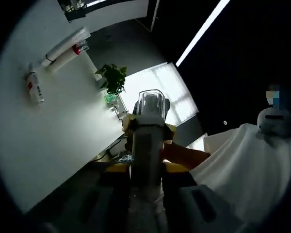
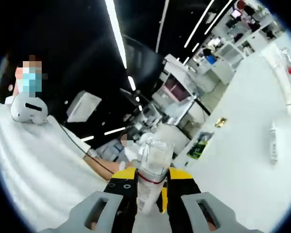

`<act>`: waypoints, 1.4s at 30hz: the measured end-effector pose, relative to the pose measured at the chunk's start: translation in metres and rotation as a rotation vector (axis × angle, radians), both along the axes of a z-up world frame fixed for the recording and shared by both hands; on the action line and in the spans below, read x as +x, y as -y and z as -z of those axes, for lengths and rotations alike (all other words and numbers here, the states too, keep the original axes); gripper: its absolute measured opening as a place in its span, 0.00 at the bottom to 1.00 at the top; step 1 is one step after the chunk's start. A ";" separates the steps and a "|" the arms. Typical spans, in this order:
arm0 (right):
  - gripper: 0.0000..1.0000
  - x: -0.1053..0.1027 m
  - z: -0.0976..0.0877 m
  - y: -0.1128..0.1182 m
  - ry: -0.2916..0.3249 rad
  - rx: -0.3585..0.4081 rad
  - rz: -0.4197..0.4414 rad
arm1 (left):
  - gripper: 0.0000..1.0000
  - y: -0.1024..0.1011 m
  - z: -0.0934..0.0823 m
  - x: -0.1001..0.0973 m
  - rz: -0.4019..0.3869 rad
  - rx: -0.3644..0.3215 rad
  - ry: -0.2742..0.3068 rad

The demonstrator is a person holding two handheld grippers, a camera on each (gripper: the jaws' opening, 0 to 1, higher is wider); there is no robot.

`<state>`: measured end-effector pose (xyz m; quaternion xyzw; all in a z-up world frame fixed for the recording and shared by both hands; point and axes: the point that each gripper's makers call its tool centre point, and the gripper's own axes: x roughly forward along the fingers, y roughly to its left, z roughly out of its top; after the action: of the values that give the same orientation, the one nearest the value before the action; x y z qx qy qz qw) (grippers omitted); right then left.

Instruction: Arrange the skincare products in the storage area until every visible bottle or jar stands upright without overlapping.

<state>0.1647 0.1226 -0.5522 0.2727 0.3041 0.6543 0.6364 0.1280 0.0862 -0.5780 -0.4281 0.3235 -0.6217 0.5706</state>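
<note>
My left gripper [image 1: 148,170] is shut on a white bottle with a clear cap [image 1: 149,121], which stands up between the jaws in the left gripper view. My right gripper [image 2: 153,189] is shut on a clear-capped bottle with a red band [image 2: 153,167]. I cannot tell whether these are one bottle or two. Both views are tilted, with the white table [image 1: 48,145] to one side. On the table lie a long white tube [image 1: 68,43], a red-capped item [image 1: 79,48] and a small white bottle with a red label [image 1: 35,87]. The tube [image 2: 280,73] and small bottle [image 2: 273,143] lie far right in the right gripper view.
A potted plant [image 1: 112,77] and a small green item [image 1: 110,99] stand near the table's far edge. A person in white [image 1: 252,165] sits close by, with an orange sleeve [image 1: 186,155] reaching toward the held bottle. Office desks [image 2: 184,97] lie beyond the table.
</note>
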 end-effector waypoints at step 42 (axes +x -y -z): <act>0.13 0.040 0.079 -0.019 -0.164 -0.387 0.547 | 0.18 -0.055 0.082 0.067 -0.480 1.006 0.635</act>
<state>0.2050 0.1415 -0.6309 0.2702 0.3885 0.3654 0.8016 0.1953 0.1409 -0.6596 0.0364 0.2859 -0.3455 0.8930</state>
